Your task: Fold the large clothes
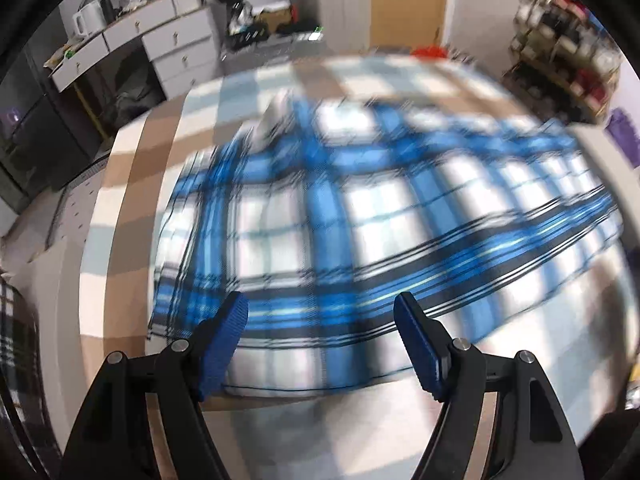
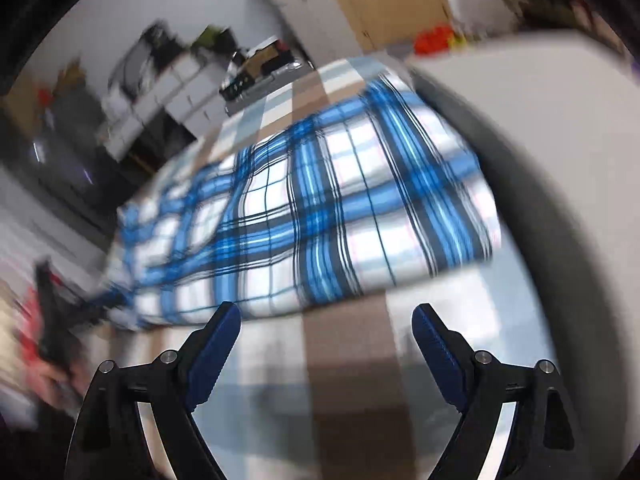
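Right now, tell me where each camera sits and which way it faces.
Left wrist: on the left gripper, open, looking down across the blue plaid cloth toward the drawers.
Right wrist: on the right gripper, open, short of the cloth, tilted.
Shared: the cloth, checked table cover, drawers.

Blue-white plaid garment (image 1: 340,216), spread flat

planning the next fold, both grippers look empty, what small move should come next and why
Probably lower the left gripper onto the near edge of the blue plaid garment and close on it. Its jaws are open right over that edge, while the right gripper, also open, hangs short of the cloth over the checked table cover.
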Available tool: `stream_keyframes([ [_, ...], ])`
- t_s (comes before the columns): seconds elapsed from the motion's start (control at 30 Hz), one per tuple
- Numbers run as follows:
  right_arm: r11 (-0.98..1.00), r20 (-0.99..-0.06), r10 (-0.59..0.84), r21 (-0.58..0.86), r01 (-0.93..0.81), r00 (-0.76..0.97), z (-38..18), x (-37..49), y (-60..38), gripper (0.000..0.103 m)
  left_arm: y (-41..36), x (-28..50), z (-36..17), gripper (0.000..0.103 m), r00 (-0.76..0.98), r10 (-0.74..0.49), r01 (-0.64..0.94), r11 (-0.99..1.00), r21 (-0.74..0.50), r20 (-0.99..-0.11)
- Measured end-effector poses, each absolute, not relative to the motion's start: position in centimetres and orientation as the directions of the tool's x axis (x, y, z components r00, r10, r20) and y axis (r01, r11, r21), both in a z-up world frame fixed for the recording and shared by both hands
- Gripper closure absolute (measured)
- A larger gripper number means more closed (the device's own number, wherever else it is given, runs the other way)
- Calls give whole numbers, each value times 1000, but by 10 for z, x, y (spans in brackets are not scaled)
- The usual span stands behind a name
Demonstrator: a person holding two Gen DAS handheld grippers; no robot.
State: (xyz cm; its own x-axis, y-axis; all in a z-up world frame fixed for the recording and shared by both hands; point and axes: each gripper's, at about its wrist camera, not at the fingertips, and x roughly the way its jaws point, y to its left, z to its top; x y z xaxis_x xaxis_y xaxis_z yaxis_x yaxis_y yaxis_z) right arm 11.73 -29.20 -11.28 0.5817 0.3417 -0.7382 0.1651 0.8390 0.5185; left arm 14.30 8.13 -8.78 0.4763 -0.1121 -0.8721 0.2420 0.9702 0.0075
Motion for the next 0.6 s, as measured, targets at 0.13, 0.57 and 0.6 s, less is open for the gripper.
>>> stream_keyframes([
  [0.13, 630, -655, 515, 727, 275, 553, -139, 120, -315, 13, 43, 143, -67, 31, 486, -166, 303, 953, -13, -858],
  [0.57, 503, -643, 419, 752, 426, 642, -142, 157, -320, 15, -16, 166, -97, 31, 518, -126, 396, 912, 107, -846],
  [0.6, 520, -652, 386, 738, 431, 652, -140, 158, -319, 15, -15, 165, -99, 31, 522, -131, 386, 917, 97, -843],
])
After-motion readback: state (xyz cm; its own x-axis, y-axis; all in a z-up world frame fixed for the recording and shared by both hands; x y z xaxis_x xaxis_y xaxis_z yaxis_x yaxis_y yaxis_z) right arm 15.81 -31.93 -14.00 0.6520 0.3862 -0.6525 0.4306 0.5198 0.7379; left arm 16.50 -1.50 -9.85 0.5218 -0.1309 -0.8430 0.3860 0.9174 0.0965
